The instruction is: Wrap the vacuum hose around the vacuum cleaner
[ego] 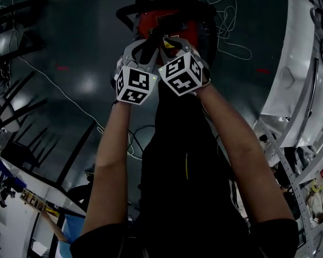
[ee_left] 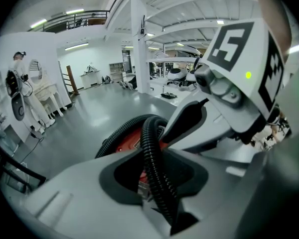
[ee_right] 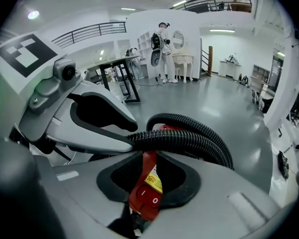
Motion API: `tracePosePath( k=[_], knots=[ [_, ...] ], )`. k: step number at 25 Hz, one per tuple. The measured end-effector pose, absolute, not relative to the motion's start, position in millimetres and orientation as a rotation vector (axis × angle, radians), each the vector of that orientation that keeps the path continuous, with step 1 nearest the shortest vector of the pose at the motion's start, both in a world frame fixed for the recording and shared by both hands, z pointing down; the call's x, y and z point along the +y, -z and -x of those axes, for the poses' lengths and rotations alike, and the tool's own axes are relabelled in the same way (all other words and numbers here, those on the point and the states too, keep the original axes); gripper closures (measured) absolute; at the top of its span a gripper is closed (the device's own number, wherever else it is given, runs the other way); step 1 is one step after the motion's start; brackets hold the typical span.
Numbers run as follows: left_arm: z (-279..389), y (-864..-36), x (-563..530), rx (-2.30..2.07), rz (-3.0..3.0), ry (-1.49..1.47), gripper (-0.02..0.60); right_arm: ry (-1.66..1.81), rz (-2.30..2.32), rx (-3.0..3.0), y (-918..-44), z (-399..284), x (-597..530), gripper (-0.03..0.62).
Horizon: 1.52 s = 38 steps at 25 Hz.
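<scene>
Fingers of the left gripper (ee_left: 152, 176) stand slightly spread with the black ribbed hose (ee_left: 150, 148) running lengthwise between them. The hose leans on the inner finger and a dark gap shows on its other side, so it looks cradled and not squeezed. That loose hold probably lets the hose slide and settle while this gripper guides it into place.

Just beyond those fingers the hose bends into a loop that curls over the red vacuum cleaner (ego: 164, 21). The vacuum cleaner stands on the grey floor (ego: 81, 52), out in the open and well away from the floor's edges. Part of the hose already lies round the body, so the wrapping seems to be under way and not finished.

Both grippers are side by side directly over the vacuum cleaner, with the person's arms stretched down to it. The right gripper (ee_right: 148, 183) has its fingers nearly together on the red top part that carries the switch (ee_right: 145, 197) and a yellow label. They appear to pinch it, most likely to keep the vacuum cleaner from turning or tipping as the stiff hose is pulled round it. Hose coils pass just behind these fingers.
</scene>
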<state>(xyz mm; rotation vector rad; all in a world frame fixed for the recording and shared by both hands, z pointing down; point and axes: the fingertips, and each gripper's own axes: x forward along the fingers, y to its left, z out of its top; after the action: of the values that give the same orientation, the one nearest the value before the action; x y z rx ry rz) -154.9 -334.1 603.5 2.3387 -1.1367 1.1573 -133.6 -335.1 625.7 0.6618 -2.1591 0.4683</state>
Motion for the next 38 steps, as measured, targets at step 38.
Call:
tracePosePath(
  k=[38],
  knots=[
    [140,-614,-331,-1.240,-1.974,-0.735,0.476,-1.278,-1.039,-1.989,-630,89,-329,0.599]
  ],
)
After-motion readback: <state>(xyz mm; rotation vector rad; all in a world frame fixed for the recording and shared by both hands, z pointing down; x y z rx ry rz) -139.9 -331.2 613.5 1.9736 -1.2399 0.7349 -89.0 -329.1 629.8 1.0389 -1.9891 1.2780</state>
